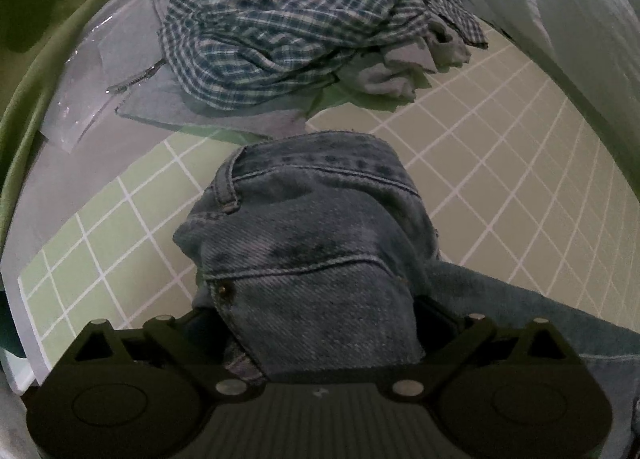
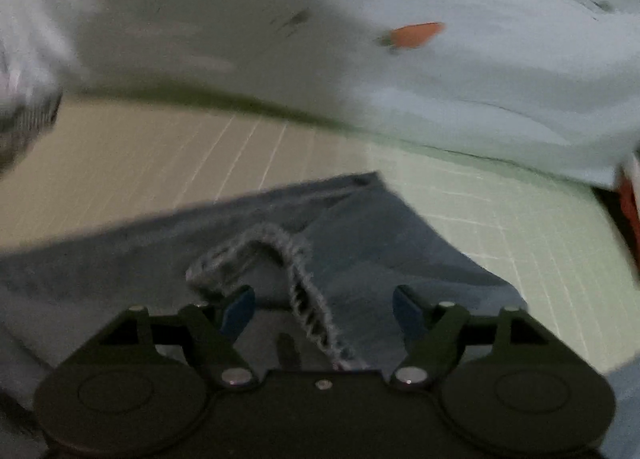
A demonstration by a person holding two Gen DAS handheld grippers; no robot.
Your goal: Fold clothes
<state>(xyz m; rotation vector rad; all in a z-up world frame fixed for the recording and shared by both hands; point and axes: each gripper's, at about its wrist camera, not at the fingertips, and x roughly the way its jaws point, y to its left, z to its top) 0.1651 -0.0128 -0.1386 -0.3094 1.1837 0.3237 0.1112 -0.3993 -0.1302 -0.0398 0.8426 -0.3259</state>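
Folding the jeans (image 1: pixel 320 243) well means keeping both ends level and drawing the denim taut before laying it over, so seams line up on the mat (image 1: pixel 500 147). At the left gripper (image 1: pixel 320 323) the waistband end bunches up between the fingers and hides them; I cannot tell whether they pinch it. The right gripper (image 2: pixel 324 311) stands spread, its blue pads (image 2: pixel 240 309) either side of the frayed hem (image 2: pixel 296 275), which lies between them ungripped. It should close on that hem squarely. A plaid shirt (image 1: pixel 296 19) lies heaped beyond the jeans.
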